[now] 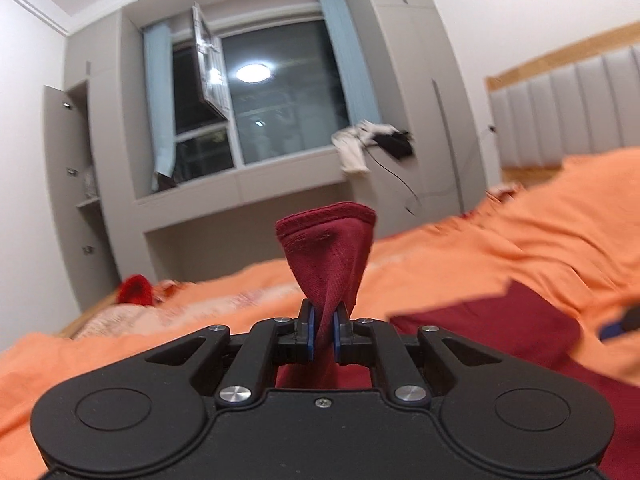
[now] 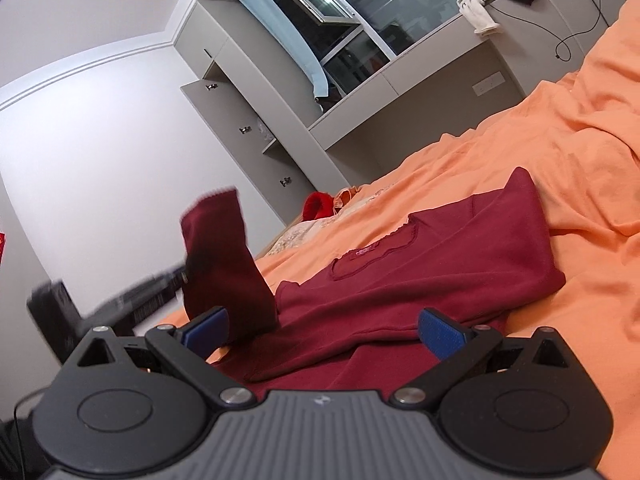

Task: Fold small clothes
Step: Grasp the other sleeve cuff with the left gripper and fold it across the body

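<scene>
Maroon garment (image 2: 420, 264): one | left tongs (image 1: 324, 322) pinch its sleeve (image 1: 326, 256) | right tongs (image 2: 324, 330) wide

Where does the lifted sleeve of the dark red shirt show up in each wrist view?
Left wrist: sleeve centre frame, pinched in the left gripper, cuff upward.
Right wrist: sleeve lower left, raised above the bed, beside the open right gripper.
Shared landmark: the window.

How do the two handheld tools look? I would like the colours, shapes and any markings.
The left tool is all black, with two round discs, angled link arms with silver screws and narrow blue pads. The right tool has the same black links and blue textured pads, but a grey ribbed centre plate with a small logo. No hands or sleeves show.
</scene>
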A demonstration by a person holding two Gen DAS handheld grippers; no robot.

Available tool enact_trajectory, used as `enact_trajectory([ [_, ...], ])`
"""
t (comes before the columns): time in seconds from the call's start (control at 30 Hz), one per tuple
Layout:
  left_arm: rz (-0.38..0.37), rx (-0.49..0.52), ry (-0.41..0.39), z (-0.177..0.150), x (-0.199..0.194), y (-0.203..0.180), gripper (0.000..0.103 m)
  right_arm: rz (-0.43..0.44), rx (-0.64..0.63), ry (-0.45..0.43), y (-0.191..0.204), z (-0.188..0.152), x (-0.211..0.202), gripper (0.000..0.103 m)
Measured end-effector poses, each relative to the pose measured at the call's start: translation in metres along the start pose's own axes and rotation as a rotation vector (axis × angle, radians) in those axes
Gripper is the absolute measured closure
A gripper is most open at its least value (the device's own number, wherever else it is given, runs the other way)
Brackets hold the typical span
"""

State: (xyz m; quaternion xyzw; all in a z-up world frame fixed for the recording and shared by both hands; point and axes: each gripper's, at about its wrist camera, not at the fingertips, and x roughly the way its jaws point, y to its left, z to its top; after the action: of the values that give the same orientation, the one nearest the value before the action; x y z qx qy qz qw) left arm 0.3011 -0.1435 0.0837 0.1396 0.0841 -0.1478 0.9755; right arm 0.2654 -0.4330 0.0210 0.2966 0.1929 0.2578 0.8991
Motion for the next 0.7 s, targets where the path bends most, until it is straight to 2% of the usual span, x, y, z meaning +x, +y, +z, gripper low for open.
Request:
enact_trajectory([
  [0.1, -0.051, 0.004, 0.036, -0.024, -0.001, -0.023, 0.092, -0.007, 0.001, 0.003, 0.000, -0.001, 0.002, 0.000],
  [0.4, -0.144, -0.030, 0.156, -0.072, -0.007, -0.031, 0.085, -0.024, 0.009, 0.019, -0.001, -0.005, 0.008, 0.000],
  [0.5, -0.166, -0.032, 0.183, -0.077, -0.012, -0.026, 0.076, -0.029, 0.012, 0.022, -0.002, -0.005, 0.010, 0.000],
  [0.6, -0.197, -0.033, 0.204, -0.076, -0.014, -0.022, 0.062, -0.036, 0.010, 0.023, -0.003, -0.005, 0.011, 0.000],
  [0.67, -0.213, -0.032, 0.207, -0.074, -0.019, -0.022, 0.048, -0.046, 0.005, 0.023, -0.003, -0.005, 0.011, 0.000],
  [0.7, -0.220, -0.032, 0.206, -0.074, -0.021, -0.021, 0.046, -0.052, 0.001, 0.022, -0.003, -0.006, 0.011, 0.000],
])
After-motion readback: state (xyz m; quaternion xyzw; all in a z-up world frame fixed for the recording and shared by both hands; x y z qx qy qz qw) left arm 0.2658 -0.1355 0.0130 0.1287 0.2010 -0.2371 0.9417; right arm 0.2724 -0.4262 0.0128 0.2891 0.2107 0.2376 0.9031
